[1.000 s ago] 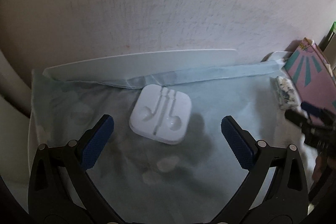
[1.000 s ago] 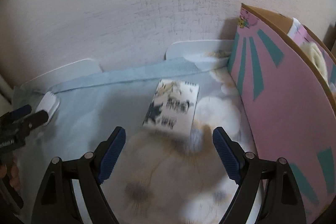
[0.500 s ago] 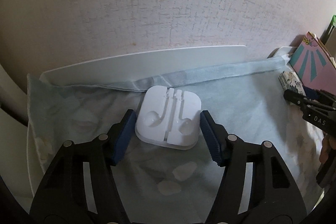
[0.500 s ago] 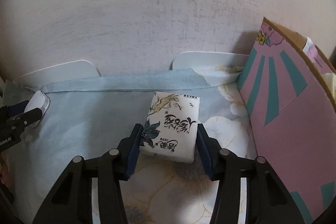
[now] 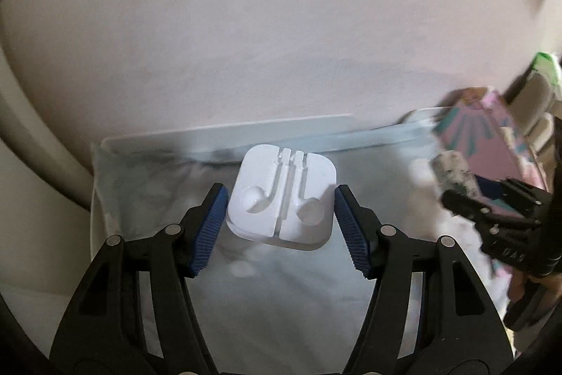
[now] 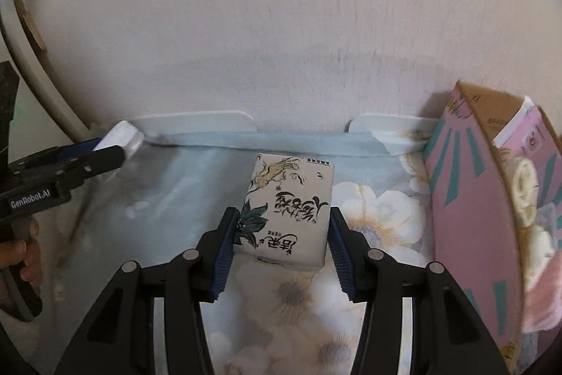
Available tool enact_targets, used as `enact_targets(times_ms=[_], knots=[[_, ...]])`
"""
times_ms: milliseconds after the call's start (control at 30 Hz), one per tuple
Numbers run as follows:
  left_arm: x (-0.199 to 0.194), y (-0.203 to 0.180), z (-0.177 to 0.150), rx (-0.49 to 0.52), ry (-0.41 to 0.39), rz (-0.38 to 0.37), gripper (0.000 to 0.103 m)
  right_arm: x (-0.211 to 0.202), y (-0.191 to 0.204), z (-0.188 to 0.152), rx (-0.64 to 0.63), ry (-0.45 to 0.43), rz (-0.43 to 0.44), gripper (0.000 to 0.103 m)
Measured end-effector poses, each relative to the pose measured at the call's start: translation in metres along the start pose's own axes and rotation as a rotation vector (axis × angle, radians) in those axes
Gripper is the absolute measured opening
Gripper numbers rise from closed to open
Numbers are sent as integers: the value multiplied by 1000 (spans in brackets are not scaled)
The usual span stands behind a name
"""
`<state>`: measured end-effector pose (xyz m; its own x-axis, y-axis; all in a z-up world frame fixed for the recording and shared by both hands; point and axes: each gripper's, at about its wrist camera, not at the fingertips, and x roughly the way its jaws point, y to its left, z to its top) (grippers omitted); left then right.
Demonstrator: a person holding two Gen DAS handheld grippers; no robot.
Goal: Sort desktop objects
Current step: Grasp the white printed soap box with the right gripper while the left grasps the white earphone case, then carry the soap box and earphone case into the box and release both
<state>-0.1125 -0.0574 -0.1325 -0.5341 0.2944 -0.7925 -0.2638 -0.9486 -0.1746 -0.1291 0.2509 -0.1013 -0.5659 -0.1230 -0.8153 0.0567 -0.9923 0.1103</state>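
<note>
Both lifted | left gripper (image 5: 281,217) pinching earbud case (image 5: 281,195), right gripper (image 6: 281,245) pinching tissue pack (image 6: 289,213) | risk: smooth case slips from pads, drops to cloth below

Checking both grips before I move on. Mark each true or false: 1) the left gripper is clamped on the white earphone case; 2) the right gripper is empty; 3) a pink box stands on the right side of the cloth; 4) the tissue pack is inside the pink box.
1) True: the left gripper has its blue pads against both sides of the white earphone case.
2) False: the right gripper is shut on the printed tissue pack.
3) True: the pink box stands at the right edge of the floral cloth.
4) False: the tissue pack is outside the box, between the right gripper's pads.
</note>
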Motion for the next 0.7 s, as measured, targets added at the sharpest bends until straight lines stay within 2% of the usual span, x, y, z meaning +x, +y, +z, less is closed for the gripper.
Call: enact_targets(times_ms=[267, 500, 700], knots=[[-31, -74, 30, 117, -13, -112, 60, -54, -9, 19, 51, -74, -11, 46], [-38, -136, 58, 202, -30, -223, 60, -101, -40, -2, 142, -124, -89, 46], [-22, -218, 75, 313, -24, -332, 60, -123, -88, -20, 267, -129, -164, 46]])
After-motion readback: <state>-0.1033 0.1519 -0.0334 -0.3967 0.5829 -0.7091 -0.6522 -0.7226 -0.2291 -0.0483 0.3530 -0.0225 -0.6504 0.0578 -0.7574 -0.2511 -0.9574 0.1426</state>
